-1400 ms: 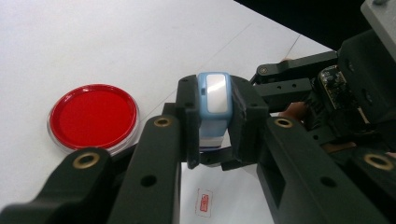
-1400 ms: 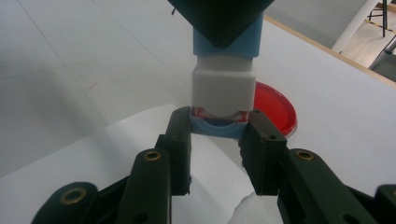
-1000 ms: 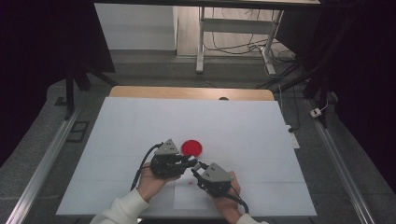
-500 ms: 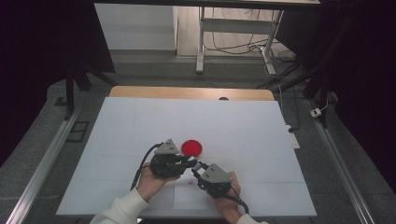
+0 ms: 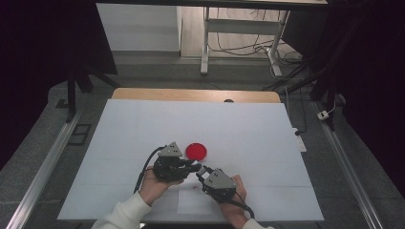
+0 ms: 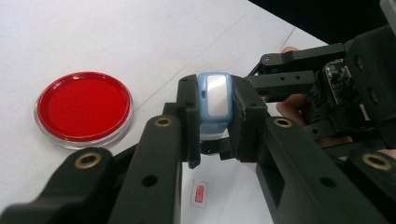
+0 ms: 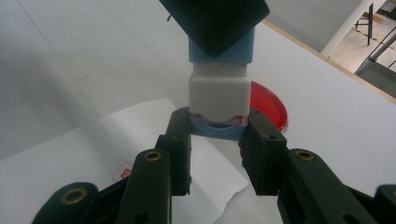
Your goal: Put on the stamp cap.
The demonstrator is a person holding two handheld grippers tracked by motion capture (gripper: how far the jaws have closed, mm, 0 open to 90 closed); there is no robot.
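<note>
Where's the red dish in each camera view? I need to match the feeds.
High view: red dish mid-table, just beyond the left gripper.
Left gripper view: at left.
Right gripper view: right of centre, behind the blue-and-white stamp.
Shared landmark: that stamp.

Left gripper [image 6: 212, 123] clamps blue stamp [image 6: 214, 100] beside red lid [image 6: 83, 106]

white table [image 5: 143, 124] bears a red dish [image 5: 196, 150] and paper sheet [image 5: 191, 202].
</note>
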